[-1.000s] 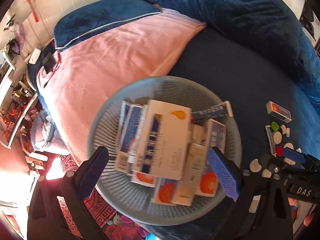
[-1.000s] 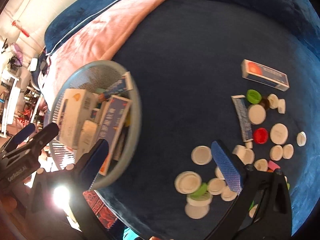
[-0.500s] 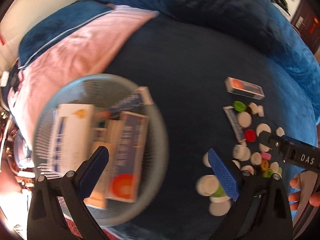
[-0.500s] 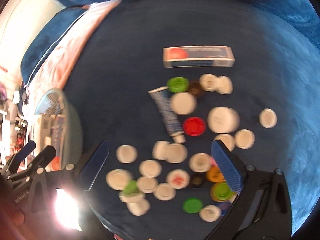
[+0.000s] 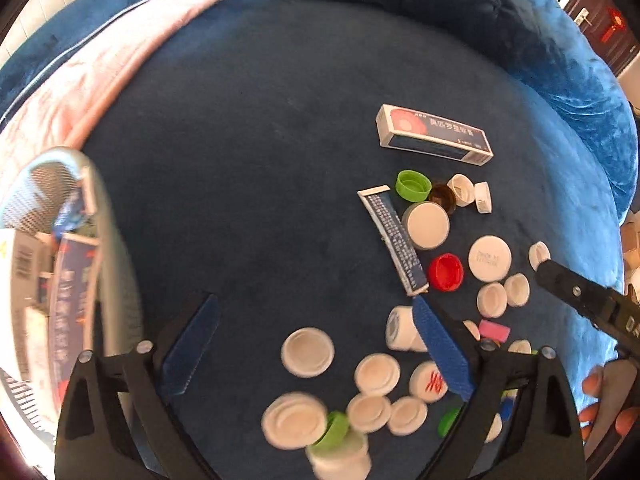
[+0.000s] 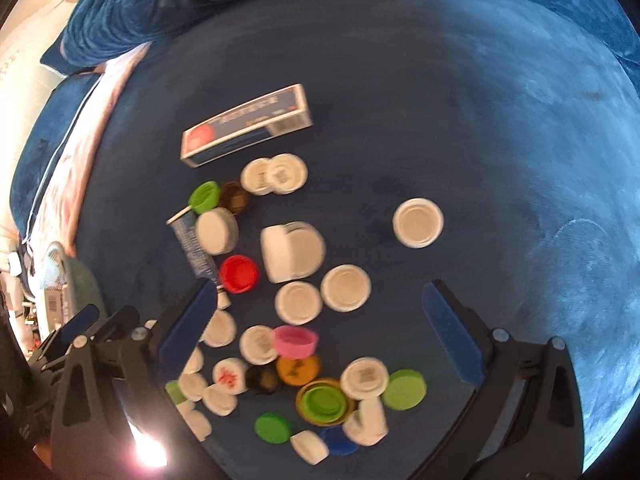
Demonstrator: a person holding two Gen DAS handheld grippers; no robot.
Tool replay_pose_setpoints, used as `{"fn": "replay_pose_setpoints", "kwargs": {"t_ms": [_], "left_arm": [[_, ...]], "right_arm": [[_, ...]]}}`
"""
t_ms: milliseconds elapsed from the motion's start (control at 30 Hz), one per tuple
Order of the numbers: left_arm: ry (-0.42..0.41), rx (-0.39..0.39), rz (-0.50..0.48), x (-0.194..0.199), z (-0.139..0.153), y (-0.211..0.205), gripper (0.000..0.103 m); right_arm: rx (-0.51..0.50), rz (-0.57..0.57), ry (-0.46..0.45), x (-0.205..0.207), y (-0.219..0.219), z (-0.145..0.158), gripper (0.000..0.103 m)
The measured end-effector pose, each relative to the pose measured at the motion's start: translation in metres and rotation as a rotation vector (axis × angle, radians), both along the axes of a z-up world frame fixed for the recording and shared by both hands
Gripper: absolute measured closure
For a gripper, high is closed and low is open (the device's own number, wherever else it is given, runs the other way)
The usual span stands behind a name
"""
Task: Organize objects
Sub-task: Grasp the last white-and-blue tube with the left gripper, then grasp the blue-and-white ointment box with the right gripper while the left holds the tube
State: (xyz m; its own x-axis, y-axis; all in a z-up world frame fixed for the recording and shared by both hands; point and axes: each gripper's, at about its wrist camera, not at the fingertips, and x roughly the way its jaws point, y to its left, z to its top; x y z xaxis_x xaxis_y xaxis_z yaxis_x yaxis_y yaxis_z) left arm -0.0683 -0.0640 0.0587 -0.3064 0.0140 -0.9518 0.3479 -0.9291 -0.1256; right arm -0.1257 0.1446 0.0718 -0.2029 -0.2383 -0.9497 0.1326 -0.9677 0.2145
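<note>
Leaning at the edge, basket (image 5: 116,248) holds several cartons (image 5: 68,300).

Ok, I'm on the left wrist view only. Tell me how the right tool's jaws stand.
Observer: The right tool is open, pads touching nothing, above the white caps.
Operator: Report what lies next to the pink cap.
Observer: An orange cap sits right against the pink cap, just below it in the right wrist view.
Operator: Name anything nested.
Observer: A green cap sits inside a yellow cap.
</note>
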Motion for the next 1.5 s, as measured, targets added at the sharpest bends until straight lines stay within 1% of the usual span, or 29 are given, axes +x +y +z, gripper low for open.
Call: {"fn": "replay_pose_setpoints", "kwargs": {"t_ms": [167, 267, 300, 500, 567, 633, 667, 733, 767, 800, 867, 933, 967, 1000, 1033, 1067, 1133, 1167, 1200, 1333, 1433, 1500], "left_arm": [[-0.031, 0.021, 0.030, -0.020, -0.022, 0.002, 0.015], [-0.031, 0.072, 0.037, -0.028, -0.028, 0.003, 0.015], [-0.032, 0.078, 0.035, -0.031, -0.030, 0.005, 0.016], [-0.060, 0.079, 0.004, -0.048, -0.041, 0.018, 0.021], [-0.066, 0.070, -0.013, -0.053, -0.044, 0.025, 0.023], [-0.076, 0.041, -0.029, -0.056, -0.046, 0.030, 0.027], [-0.084, 0.025, -0.034, -0.059, -0.048, 0.032, 0.037], [-0.077, 0.021, -0.039, -0.059, -0.046, 0.033, 0.058], [-0.060, 0.012, -0.037, -0.058, -0.041, 0.032, 0.079], [-0.055, -0.001, -0.028, -0.056, -0.038, 0.030, 0.083], [-0.049, 0.002, -0.007, -0.055, -0.037, 0.023, 0.084], [-0.068, 0.044, 0.007, -0.057, -0.045, 0.016, 0.080], [-0.070, 0.062, 0.002, -0.057, -0.050, 0.015, 0.074], [-0.062, 0.071, -0.007, -0.057, -0.052, 0.016, 0.065], [-0.053, 0.079, -0.013, -0.057, -0.054, 0.016, 0.064], [-0.043, 0.071, -0.024, -0.057, -0.054, 0.018, 0.064], [-0.022, 0.057, -0.039, -0.055, -0.050, 0.017, 0.083], [-0.009, 0.059, -0.038, -0.053, -0.047, 0.014, 0.086], [0.001, 0.078, -0.024, -0.050, -0.044, 0.009, 0.086], [0.050, 0.078, 0.015, -0.040, -0.024, -0.014, 0.086], [0.108, 0.091, 0.030, -0.032, -0.001, -0.030, 0.086], [0.133, 0.084, 0.028, -0.026, 0.013, -0.036, 0.086]], "right_arm": [[-0.006, -0.054, 0.015, -0.006, 0.013, -0.003, 0.000], [-0.006, -0.067, 0.015, -0.008, 0.017, -0.007, 0.000], [-0.005, -0.069, 0.015, -0.009, 0.017, -0.008, 0.000], [-0.001, -0.071, 0.008, -0.011, 0.017, -0.015, 0.000], [-0.001, -0.067, 0.008, -0.011, 0.015, -0.016, 0.000], [0.004, -0.059, 0.011, -0.011, 0.013, -0.016, 0.000], [0.008, -0.055, 0.013, -0.010, 0.014, -0.016, 0.000], [0.008, -0.050, 0.014, -0.009, 0.013, -0.017, 0.000], [0.010, -0.048, 0.015, -0.009, 0.012, -0.017, 0.000], [0.012, -0.043, 0.015, -0.010, 0.010, -0.017, 0.000], [0.016, -0.034, 0.017, -0.011, 0.008, -0.018, 0.000], [0.018, -0.029, 0.013, -0.011, 0.004, -0.020, 0.000], [0.017, -0.026, 0.011, -0.012, 0.001, -0.022, 0.000], [0.018, -0.021, 0.010, -0.011, 0.000, -0.023, 0.000], [0.020, -0.017, 0.011, -0.011, -0.002, -0.023, 0.000], [0.022, -0.009, 0.014, -0.011, -0.006, -0.024, 0.000], [0.022, -0.001, 0.017, -0.010, -0.010, -0.024, 0.000], [0.022, 0.002, 0.020, -0.011, -0.011, -0.024, 0.000], [0.023, 0.003, 0.023, -0.012, -0.013, -0.023, 0.000], [0.012, -0.005, 0.038, -0.013, -0.019, -0.021, 0.000], [-0.019, -0.014, 0.062, -0.020, -0.029, -0.014, 0.000], [-0.024, 0.013, 0.083, -0.032, -0.041, -0.008, 0.000]]}}
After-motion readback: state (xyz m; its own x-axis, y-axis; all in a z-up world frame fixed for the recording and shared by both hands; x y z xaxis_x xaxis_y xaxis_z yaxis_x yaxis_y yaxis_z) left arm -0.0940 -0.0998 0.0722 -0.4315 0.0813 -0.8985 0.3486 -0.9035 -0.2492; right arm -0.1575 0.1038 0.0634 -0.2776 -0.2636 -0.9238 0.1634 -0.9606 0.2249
